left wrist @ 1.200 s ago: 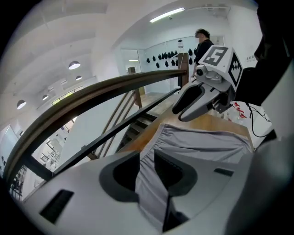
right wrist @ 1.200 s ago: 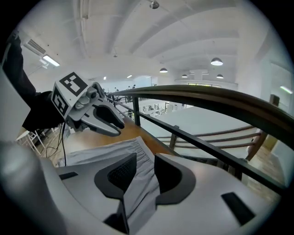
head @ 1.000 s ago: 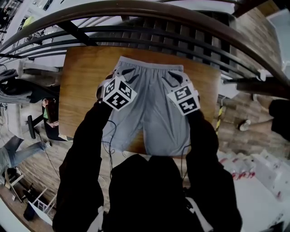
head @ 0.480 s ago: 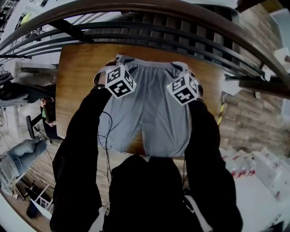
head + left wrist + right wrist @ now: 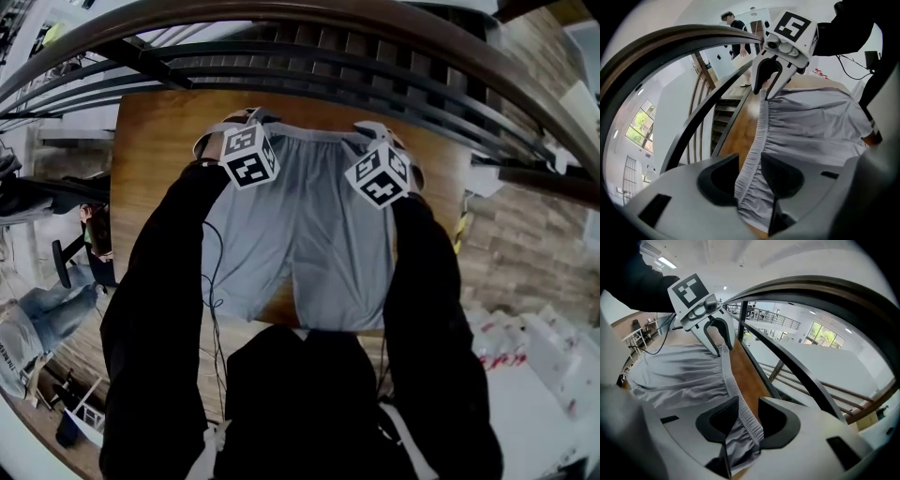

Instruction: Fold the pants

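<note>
The light grey fabric pants [image 5: 309,225], cut short in the leg, lie spread flat on the brown wooden table [image 5: 155,159]. Their gathered elastic waistband [image 5: 305,131] runs along the table's far side, and both legs reach toward its near edge.

Your left gripper [image 5: 750,176] points steeply down at the far left part of the table, over the left end of the waistband. Its claw has just been spreading and now stands wide. The band runs up between the two jaws with a dark gap showing beside it, so nothing is pinched.

Your right gripper [image 5: 746,420] points down at the far right part of the table, over the other end of the waistband. Its claw is spread as well, and the band lies loosely between the jaws without being squeezed.

Between the two grippers the waistband lies in a nearly straight line on the table. A dark curved metal railing [image 5: 309,37] passes just beyond the table's far edge.
</note>
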`<state>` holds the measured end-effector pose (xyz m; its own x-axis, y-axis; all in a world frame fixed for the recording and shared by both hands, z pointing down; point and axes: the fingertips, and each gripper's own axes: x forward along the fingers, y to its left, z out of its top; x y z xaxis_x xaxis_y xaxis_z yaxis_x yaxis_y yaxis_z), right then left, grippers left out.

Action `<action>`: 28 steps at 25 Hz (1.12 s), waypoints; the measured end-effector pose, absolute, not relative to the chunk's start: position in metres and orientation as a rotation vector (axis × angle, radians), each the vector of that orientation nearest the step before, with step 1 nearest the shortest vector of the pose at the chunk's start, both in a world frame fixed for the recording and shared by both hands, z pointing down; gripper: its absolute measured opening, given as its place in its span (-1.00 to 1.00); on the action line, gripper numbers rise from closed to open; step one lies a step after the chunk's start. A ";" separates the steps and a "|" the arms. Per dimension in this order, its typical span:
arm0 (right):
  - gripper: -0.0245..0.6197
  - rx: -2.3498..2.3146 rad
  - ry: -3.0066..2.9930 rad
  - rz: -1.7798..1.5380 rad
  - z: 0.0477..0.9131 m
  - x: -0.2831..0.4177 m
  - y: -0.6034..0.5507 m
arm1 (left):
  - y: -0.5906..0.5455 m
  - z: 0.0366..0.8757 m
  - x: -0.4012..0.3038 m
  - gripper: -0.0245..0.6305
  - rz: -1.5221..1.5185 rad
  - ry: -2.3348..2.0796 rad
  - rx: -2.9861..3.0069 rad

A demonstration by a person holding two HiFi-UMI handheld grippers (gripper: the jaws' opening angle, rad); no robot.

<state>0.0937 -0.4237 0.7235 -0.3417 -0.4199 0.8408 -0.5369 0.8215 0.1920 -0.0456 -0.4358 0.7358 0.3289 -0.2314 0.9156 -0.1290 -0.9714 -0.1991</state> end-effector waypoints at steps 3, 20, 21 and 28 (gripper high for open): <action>-0.57 0.685 -1.945 0.123 0.741 0.096 -0.426 | -0.444 0.748 -0.049 -0.53 -1.759 0.318 -2.466; -0.51 0.544 -1.943 0.141 0.758 0.107 -0.424 | -0.447 0.764 -0.050 -0.48 -1.795 0.119 -2.598; -0.51 0.528 -1.946 0.149 0.757 0.108 -0.421 | -0.445 0.763 -0.049 -0.48 -1.797 0.093 -2.601; -0.51 0.463 -1.930 0.171 0.763 0.107 -0.413 | -0.438 0.771 -0.054 -0.48 -1.898 -0.031 -2.558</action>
